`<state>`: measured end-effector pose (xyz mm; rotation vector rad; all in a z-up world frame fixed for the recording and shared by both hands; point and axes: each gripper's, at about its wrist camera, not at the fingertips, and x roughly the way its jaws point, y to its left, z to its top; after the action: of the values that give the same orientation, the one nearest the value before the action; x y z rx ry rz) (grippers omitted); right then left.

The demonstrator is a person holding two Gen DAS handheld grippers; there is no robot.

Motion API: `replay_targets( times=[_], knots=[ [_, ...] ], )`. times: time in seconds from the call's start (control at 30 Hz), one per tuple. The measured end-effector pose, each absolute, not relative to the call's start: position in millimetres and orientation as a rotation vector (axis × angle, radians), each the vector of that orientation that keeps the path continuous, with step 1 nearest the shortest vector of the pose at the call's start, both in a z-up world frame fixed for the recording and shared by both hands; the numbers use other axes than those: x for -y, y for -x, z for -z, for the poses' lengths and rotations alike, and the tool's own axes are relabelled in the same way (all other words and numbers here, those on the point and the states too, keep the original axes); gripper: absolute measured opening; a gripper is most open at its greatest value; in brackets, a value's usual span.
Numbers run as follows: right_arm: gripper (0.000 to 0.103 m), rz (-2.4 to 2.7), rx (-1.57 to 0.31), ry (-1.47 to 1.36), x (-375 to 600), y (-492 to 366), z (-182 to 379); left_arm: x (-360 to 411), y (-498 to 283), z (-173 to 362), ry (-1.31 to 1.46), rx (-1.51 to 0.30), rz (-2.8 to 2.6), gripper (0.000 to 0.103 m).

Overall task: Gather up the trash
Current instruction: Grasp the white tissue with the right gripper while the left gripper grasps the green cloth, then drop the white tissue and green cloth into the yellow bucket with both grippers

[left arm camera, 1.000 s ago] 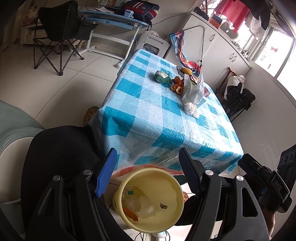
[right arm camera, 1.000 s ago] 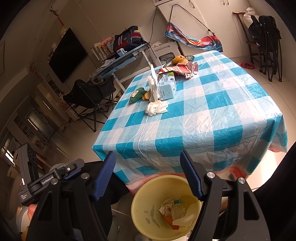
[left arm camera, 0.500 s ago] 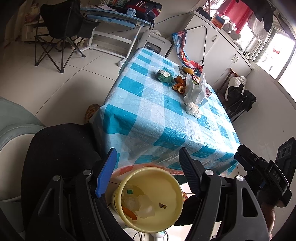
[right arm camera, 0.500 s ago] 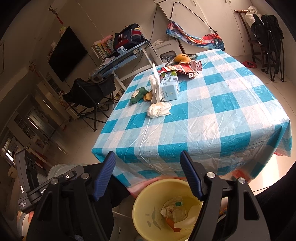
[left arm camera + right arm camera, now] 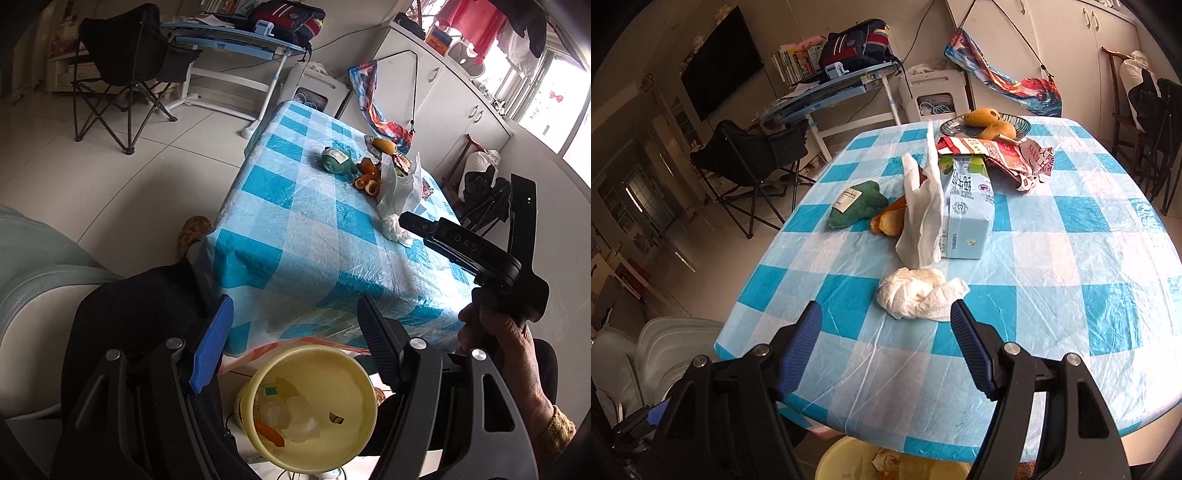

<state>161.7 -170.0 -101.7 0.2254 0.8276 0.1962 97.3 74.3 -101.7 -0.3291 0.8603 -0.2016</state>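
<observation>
A yellow bin (image 5: 314, 402) with scraps inside stands on the floor below the table's near edge; its rim (image 5: 849, 459) also shows in the right wrist view. My left gripper (image 5: 295, 332) hangs open and empty above the bin. My right gripper (image 5: 886, 325) is open and empty over the checked tablecloth (image 5: 1052, 295), just short of a crumpled white tissue wad (image 5: 919, 291). Behind the wad stand an upright white tissue (image 5: 923, 221), a milk carton (image 5: 967, 218), a torn red wrapper (image 5: 1008, 155), orange peel (image 5: 886, 221) and a green pouch (image 5: 857, 203).
A dish with yellow fruit (image 5: 986, 123) sits at the table's far end. A folding chair (image 5: 122, 70) and a desk (image 5: 229, 40) stand beyond on the tiled floor. A person's hand (image 5: 506, 339) holds the right tool. A pale seat (image 5: 33, 273) is at the left.
My right gripper has swung from above the bin forward over the table, close to the tissue wad. The left gripper has stayed over the bin.
</observation>
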Motion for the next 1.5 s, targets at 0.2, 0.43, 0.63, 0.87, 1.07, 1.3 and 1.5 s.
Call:
replay_targets(
  times=[0.2,0.43,0.63,0.87,1.07,1.3,1.5],
  knots=[
    [0.055,-0.22,-0.858,-0.214,176,-175,121,-65,-139,88,0.347,-0.838,0.222,0.067],
    [0.011,-0.256,-0.91,-0.256,193,-181,118,-27,-210,72,0.233,-0.805,0.256,0.071],
    [0.011,-0.222,-0.915,-0.325,209,-155,117,-1,-289,87,0.153,-0.861,0.23,0.071],
    [0.016,-0.193,-0.917,-0.232,206,-155,118,34,-355,114,0.089,-0.933,0.235,0.071],
    [0.028,-0.213,-0.878,-0.193,198,-155,119,46,-384,127,0.059,-0.969,0.24,0.045],
    [0.01,-0.291,-0.892,-0.411,218,-158,128,28,-366,119,0.151,-0.928,0.255,0.03],
    [0.009,-0.328,-0.854,-0.421,212,-147,113,2,-313,101,0.219,-0.887,0.262,0.03]
  ],
)
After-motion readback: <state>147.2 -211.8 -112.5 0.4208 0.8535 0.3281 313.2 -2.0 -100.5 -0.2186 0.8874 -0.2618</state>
